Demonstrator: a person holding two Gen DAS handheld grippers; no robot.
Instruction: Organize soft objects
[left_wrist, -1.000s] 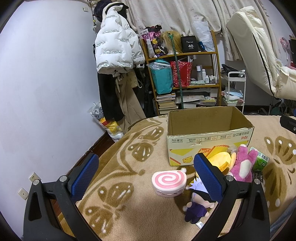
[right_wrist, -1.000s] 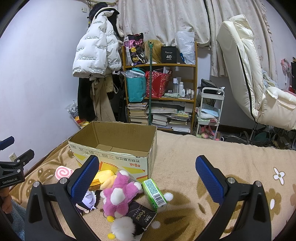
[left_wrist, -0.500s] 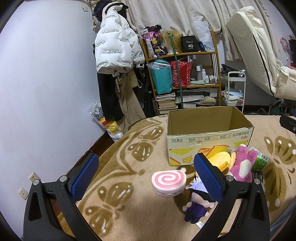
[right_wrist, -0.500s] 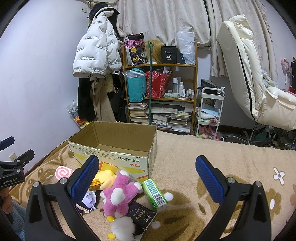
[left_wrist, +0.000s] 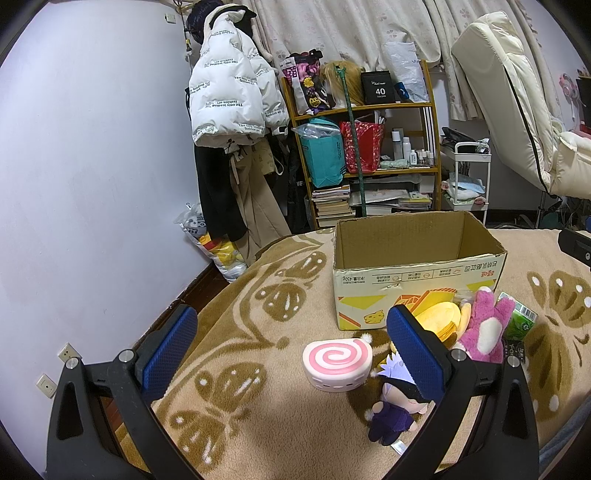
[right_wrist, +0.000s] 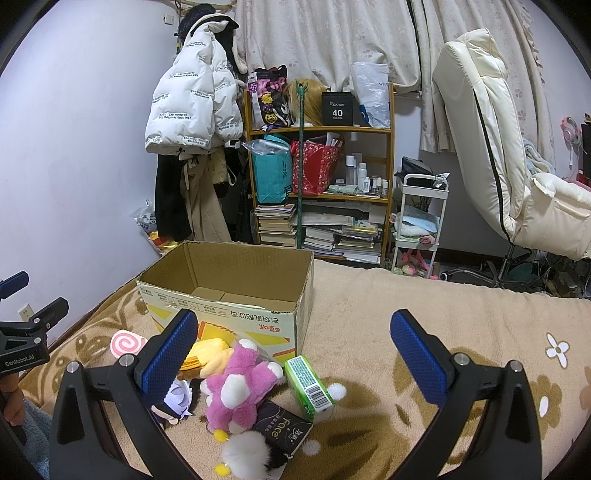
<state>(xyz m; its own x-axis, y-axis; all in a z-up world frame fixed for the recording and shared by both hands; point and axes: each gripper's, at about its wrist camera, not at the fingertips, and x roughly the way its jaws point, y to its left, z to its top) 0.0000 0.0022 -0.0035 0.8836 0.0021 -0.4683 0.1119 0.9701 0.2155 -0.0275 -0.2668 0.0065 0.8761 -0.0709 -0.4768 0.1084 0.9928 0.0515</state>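
Nothing's been picked up yet, both sets of jaws spread wide w/ nothing between. Cardboard box (right_wrist: 236, 295) looks empty, sat on the blanket (right_wrist: 369, 332). Soft stuff is piled right in front of it: pink plush (right_wrist: 236, 387), swirl cushion (left_wrist: 338, 363), small doll (left_wrist: 397, 410). Left gripper (left_wrist: 291, 343) is best lowered straight over the cushion & closed across its flat sides, doll left clear
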